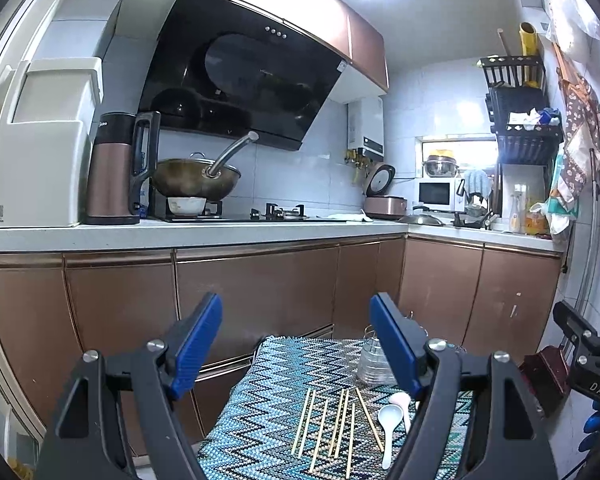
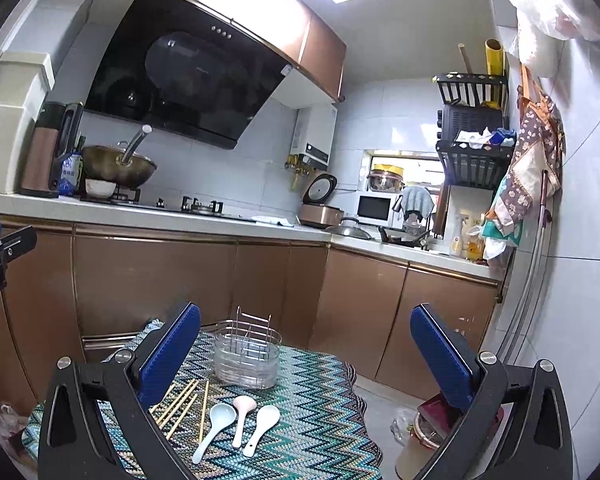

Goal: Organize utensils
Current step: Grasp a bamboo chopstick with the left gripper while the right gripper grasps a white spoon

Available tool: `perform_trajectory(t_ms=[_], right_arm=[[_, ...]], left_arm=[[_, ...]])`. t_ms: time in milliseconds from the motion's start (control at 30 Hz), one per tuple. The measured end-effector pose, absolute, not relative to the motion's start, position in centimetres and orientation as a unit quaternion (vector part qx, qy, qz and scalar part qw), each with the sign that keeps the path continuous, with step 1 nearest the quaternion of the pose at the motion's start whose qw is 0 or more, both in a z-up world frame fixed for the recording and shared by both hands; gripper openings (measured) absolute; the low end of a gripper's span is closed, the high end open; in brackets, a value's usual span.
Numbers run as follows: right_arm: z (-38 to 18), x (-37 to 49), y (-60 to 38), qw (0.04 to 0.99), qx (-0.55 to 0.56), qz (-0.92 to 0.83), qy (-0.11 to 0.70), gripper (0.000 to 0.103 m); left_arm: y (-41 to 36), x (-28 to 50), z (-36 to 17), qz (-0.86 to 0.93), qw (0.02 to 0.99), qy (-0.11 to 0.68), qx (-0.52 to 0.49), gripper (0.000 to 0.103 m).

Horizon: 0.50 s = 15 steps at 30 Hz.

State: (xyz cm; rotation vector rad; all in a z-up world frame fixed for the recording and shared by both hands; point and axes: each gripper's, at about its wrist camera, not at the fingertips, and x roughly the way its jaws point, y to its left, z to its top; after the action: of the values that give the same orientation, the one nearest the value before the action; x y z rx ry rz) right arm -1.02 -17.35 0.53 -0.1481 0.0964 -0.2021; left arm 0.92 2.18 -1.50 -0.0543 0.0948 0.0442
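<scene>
A small table carries a zigzag-patterned cloth [image 2: 316,420]. On it lie several wooden chopsticks [image 1: 332,428] [image 2: 180,404] side by side. To their right are three ceramic spoons: a pale blue one [image 2: 216,426], a pink one [image 2: 242,410] and a white one [image 2: 262,426]. Behind them stands a clear utensil holder [image 2: 247,362] with a wire frame; it looks empty. My left gripper [image 1: 296,302] hovers open above the near left of the table. The right gripper [image 2: 306,310] is open too, raised above the spoons, holding nothing. In the left wrist view a finger partly hides the holder [image 1: 374,366].
Brown lower cabinets [image 1: 256,292] and a white counter [image 1: 180,232] run behind the table, with a wok [image 1: 196,180] on the stove. On the floor right of the table sit a red-lidded container and bags [image 2: 428,428]. A white tiled wall [image 2: 580,280] bounds the right side.
</scene>
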Motion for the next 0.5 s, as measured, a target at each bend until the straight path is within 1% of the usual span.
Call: perform_trajectory(t_ms=[200, 500], right_arm=[[-0.8, 1.4, -18.1, 0.989, -0.071, -0.102, 0.074, 0.103], [-4.0, 6.7, -19.6, 0.984, -0.073, -0.086, 0.140, 0.103]], left_arm=[[2.3, 3.4, -2.8, 0.023, 0.996, 0.074, -0.033, 0.075], [3.0, 9.7, -5.8, 0.016, 0.986, 0.160, -0.045, 0.075]])
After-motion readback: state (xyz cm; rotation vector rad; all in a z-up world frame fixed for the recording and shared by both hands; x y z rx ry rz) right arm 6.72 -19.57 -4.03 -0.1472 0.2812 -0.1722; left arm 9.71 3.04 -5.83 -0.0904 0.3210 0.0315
